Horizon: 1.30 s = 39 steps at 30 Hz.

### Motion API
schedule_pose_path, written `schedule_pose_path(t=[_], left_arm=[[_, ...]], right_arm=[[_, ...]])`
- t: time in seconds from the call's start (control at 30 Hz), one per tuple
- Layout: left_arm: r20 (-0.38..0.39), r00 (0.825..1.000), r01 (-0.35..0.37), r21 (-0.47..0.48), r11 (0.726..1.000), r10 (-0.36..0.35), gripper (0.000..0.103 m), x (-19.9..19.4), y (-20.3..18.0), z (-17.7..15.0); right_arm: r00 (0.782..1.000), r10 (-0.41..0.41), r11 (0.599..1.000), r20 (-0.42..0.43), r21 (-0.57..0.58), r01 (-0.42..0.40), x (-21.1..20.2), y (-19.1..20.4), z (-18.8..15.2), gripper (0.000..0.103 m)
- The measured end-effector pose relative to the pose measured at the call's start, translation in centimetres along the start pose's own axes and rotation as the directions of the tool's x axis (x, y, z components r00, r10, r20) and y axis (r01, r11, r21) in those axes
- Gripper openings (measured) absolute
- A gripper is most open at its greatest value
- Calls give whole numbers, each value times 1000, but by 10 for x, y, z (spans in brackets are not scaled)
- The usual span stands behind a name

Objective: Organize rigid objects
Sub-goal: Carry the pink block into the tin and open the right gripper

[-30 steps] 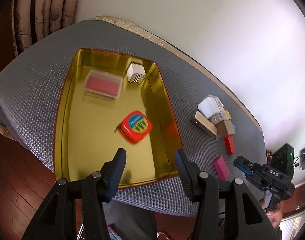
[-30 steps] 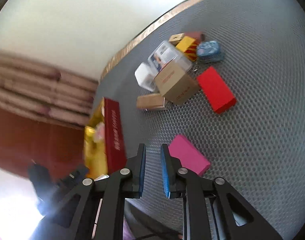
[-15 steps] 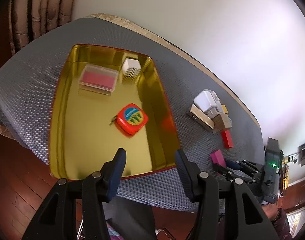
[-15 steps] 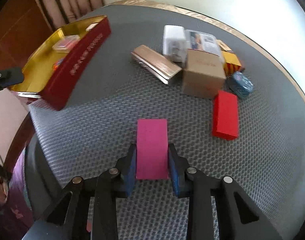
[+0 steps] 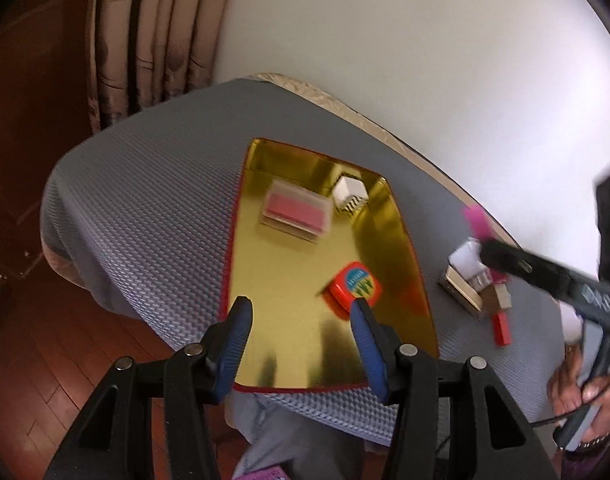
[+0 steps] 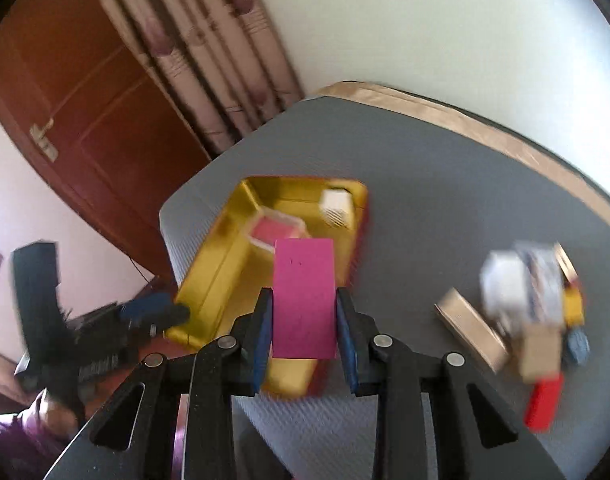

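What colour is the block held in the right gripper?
Magenta pink: the block shows best in the right wrist view, clamped in the right gripper.

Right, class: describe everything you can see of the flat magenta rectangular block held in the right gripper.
The flat magenta rectangular block is a plain, matte slab with sharp edges and no visible label. It is clamped by its two long sides between the blue pads of the right gripper, its far end pointing forward, lifted clear of the grey mat. In the right wrist view it overlaps the gold rectangular tin tray. Nothing else visibly touches it; its material is unclear.
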<state>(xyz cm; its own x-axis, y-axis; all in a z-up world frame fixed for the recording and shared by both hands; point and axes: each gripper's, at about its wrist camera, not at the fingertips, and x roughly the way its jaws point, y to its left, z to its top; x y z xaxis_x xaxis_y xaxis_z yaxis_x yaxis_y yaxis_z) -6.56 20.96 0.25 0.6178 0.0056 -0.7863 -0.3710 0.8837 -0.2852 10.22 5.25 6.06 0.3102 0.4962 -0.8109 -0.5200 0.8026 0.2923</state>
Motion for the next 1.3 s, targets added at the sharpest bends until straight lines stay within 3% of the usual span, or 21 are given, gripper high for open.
schedule_pose_path(t=[0.33,0.47,0.77,0.93,1.07,1.17,1.3], left_arm=[[-31,999,-34,-18,999,33,52,13,16,-2],[-31,999,-37,-17,999,36,52,14,18,-1],[-27,998,-57,11,998,57,52,18,15,-1],[-12,997,-79,36,996,80,52,17,10,-2],[-20,995,-97,62,993,98,52,20,4,-4],[-16,994,-110,89,990,112,52,21,-1,-5],[4,990,-143,131,981,143,53,20,-10,-8]], right_arm=[[987,-91,996,-135,14,93,95,-4,31,28],[978,-132,991,-159,-15,131,112,-3,31,28],[975,-144,989,-168,-6,145,126,-7,31,30],[992,-108,993,-61,37,110,101,-6,29,33],[994,-78,994,82,87,71,57,-9,11,48],[976,-116,990,185,96,100,20,-14,-19,54],[931,-256,966,259,111,234,-22,-33,-70,66]])
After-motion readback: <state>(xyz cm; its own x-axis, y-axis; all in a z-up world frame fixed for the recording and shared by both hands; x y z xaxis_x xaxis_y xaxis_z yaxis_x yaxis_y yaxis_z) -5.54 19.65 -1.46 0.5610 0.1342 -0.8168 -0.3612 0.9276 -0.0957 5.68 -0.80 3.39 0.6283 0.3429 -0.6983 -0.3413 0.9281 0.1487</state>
